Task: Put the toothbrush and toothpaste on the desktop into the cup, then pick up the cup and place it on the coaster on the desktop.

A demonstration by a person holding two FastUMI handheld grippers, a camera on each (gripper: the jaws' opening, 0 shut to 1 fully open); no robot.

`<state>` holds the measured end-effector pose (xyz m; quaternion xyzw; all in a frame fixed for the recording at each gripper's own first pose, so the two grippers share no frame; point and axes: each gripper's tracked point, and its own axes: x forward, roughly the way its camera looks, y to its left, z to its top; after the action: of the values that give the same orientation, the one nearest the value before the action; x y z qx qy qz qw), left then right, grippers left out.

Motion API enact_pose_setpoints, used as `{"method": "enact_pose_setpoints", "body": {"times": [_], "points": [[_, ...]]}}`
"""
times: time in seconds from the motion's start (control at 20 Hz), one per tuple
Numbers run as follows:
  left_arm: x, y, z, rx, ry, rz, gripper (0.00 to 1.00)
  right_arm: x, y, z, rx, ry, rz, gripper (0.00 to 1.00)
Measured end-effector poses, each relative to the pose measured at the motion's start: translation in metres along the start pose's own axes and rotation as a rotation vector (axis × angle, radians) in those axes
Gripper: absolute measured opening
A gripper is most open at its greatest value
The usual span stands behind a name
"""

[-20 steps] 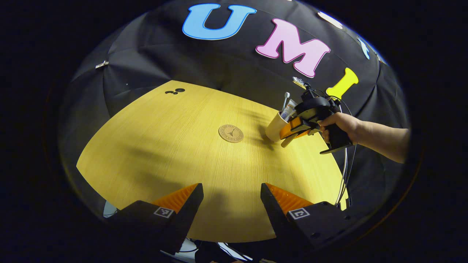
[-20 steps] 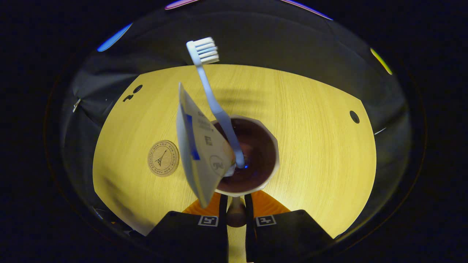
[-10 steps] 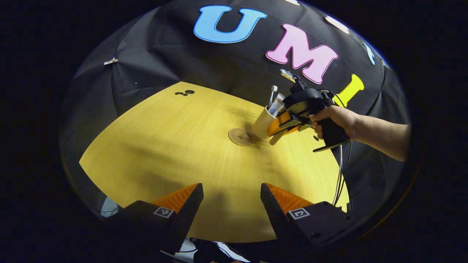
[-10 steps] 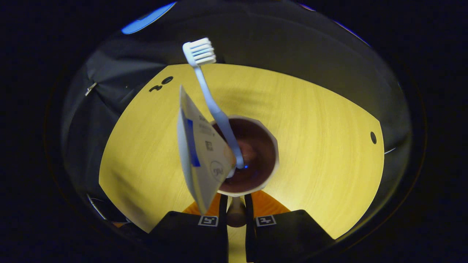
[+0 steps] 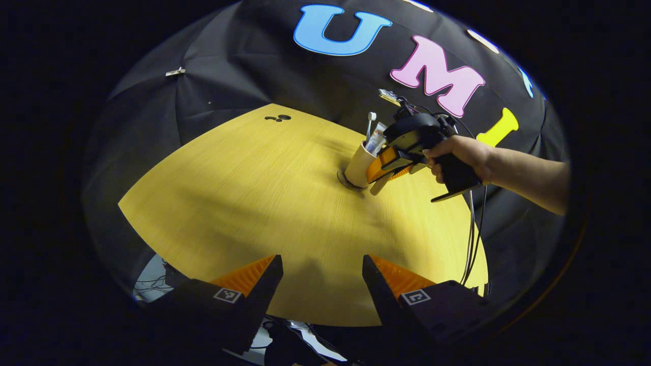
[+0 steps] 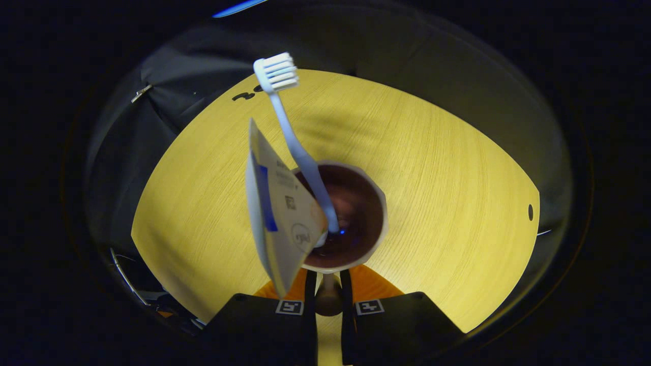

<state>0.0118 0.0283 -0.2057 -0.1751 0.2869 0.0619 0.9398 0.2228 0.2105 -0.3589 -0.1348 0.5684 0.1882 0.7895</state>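
A cream cup (image 5: 358, 166) stands tilted over the round coaster (image 5: 345, 181), which shows as a thin rim under the cup's base. I cannot tell whether the cup rests on the coaster. A white toothbrush (image 5: 370, 123) and a toothpaste tube (image 5: 377, 142) stick out of the cup. My right gripper (image 5: 379, 175), held by a hand, is shut on the cup's handle. In the right gripper view, the cup (image 6: 379, 203) sits just ahead of my right gripper (image 6: 328, 291), with the toothbrush (image 6: 290, 132) and the toothpaste (image 6: 277, 213) leaning left. My left gripper (image 5: 322, 274) stands open over the table's near edge.
The yellow wooden table (image 5: 244, 193) is round and edged by the black cloth wall. Small dark holes (image 5: 277, 118) mark its far side. Cables (image 5: 470, 239) hang from the right gripper past the table's right edge.
The right gripper has carried the cup left across the table, from beside the coaster to right over it. The coaster is now mostly hidden under the cup. The left gripper stays open.
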Motion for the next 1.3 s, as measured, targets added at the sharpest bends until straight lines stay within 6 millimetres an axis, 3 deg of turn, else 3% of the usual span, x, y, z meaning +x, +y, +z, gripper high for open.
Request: {"method": "enact_pose_setpoints", "body": {"times": [0.2, 0.25, 0.3, 0.5, 0.55, 0.6, 0.7, 0.85, 1.0, 1.05, 1.3], "points": [[-0.001, 0.006, -0.002, -0.003, -0.002, 0.012, 0.98, 0.001, 0.001, 0.001, 0.0, 0.006, -0.005, 0.22], [-0.001, 0.008, -0.001, -0.005, -0.001, 0.012, 0.98, 0.001, 0.003, 0.0, -0.003, 0.014, -0.004, 0.16], [-0.001, 0.008, -0.002, -0.007, -0.001, 0.013, 0.98, 0.001, 0.002, 0.001, 0.003, 0.007, -0.005, 0.22], [0.001, 0.005, -0.004, -0.001, 0.002, 0.008, 0.98, -0.002, -0.007, -0.004, 0.042, 0.022, -0.003, 0.25], [0.0, 0.004, -0.004, 0.006, 0.003, 0.005, 0.98, -0.004, -0.01, -0.007, 0.04, 0.021, -0.001, 0.22], [0.001, 0.002, -0.004, 0.015, 0.0, 0.004, 0.98, -0.004, -0.01, -0.009, 0.035, 0.017, -0.002, 0.27], [0.0, -0.001, -0.005, 0.03, 0.0, 0.001, 0.98, -0.009, -0.004, -0.009, 0.033, 0.01, 0.005, 0.29], [-0.001, -0.007, -0.005, 0.044, -0.001, -0.008, 0.98, -0.024, 0.0, -0.009, 0.034, -0.009, 0.037, 0.71], [-0.002, -0.014, -0.005, 0.055, -0.005, -0.018, 0.98, -0.043, 0.0, -0.005, 0.035, -0.049, 0.054, 0.85], [-0.003, -0.016, -0.004, 0.057, -0.008, -0.023, 0.98, -0.048, 0.001, -0.004, 0.039, -0.066, 0.065, 1.0], [-0.005, -0.027, 0.016, 0.074, -0.094, -0.013, 0.98, -0.093, -0.005, -0.004, 0.018, -0.189, 0.09, 0.99]]}}
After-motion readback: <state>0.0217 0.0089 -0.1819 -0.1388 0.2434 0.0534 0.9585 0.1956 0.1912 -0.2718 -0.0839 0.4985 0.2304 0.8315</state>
